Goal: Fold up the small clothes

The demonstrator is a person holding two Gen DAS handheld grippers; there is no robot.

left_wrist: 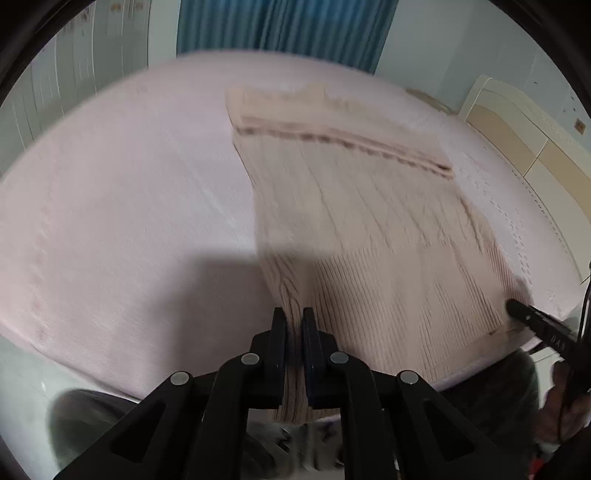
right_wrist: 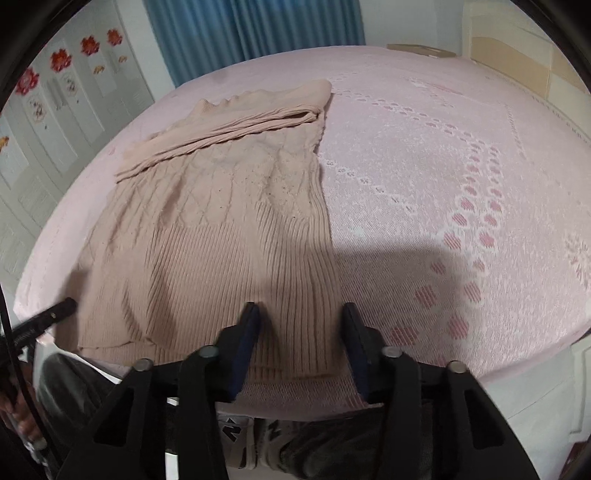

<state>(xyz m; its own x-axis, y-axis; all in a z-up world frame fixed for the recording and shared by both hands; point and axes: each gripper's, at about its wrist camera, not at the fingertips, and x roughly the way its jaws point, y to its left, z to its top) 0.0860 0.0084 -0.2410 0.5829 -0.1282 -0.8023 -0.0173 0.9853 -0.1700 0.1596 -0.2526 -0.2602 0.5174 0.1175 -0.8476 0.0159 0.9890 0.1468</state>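
A beige ribbed knit garment [right_wrist: 207,229] lies spread across the middle of a pink bedspread [right_wrist: 424,155], its hem at the lower edge of the frame and its sleeves folded across the top as a band [right_wrist: 229,129] toward the upper centre. In the left wrist view the same knit [left_wrist: 369,236] runs from lower centre to upper centre, blurred.

The left gripper [left_wrist: 294,317], at the bottom centre of its own view, is clamped on the garment's hem, with a pleat of the knit pinched between its nearly closed jaws. The right gripper [right_wrist: 301,314], at the bottom centre of its view, stands with jaws spread wide over the hem's right corner, one finger over the fabric and the other just past its edge; it holds nothing.

Each gripper's tip shows at the edge of the other's view: the right [left_wrist: 517,308] at lower right, the left [right_wrist: 62,308] at lower left.

A blue curtain [right_wrist: 251,33] hangs at the top centre. Red flower decals [right_wrist: 61,59] mark the wall at upper left. Cream cabinets [left_wrist: 524,136] stand at right.
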